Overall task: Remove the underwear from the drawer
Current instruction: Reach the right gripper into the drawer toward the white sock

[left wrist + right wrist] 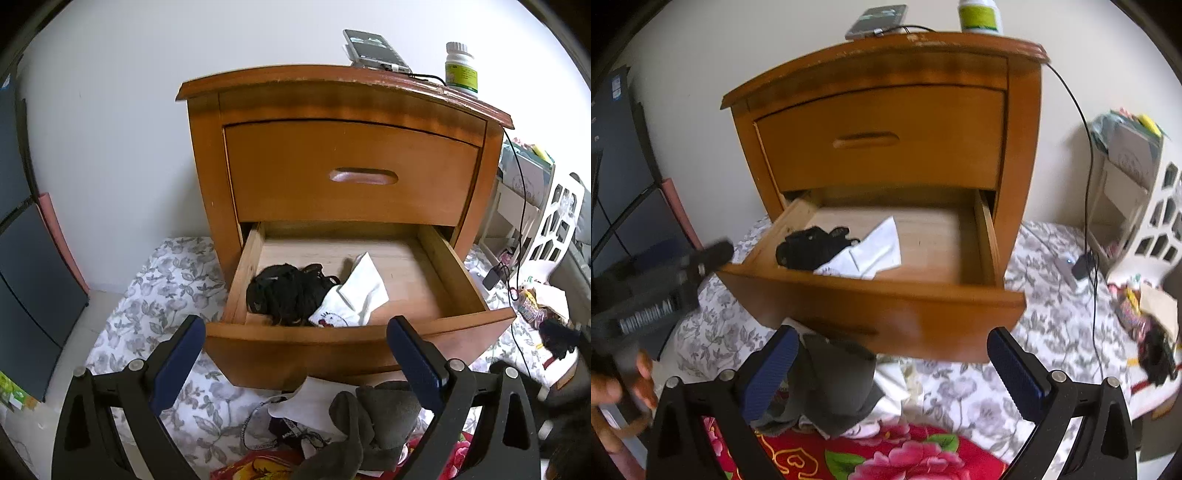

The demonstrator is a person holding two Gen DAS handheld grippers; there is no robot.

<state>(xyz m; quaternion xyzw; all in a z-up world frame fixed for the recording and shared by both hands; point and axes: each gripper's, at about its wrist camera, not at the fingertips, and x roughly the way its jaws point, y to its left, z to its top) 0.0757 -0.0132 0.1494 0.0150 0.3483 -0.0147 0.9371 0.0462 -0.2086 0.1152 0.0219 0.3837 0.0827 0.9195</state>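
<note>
Wooden nightstand, lower drawer [354, 328] pulled out, two garments inside; both grippers empty.

Left wrist view: left gripper [297, 332] hovers just before the drawer's front panel, fingers spread wide, holding nothing. Black underwear [286, 293] lies bunched in the drawer's front left corner, no clear long axis; white underwear [352, 297] touches its right side, long axis running from the drawer front toward the back right, printed end nearest the front panel. Risk, as judged: a grab at the black bundle may drag the overlapping white piece along, or the fingers may strike the panel.
Right wrist view: right gripper [892, 352] hangs before and below the drawer, fingers wide apart, empty. Grey garment [834, 384] sits beneath the drawer front, beside its left finger; snagging is possible.
</note>
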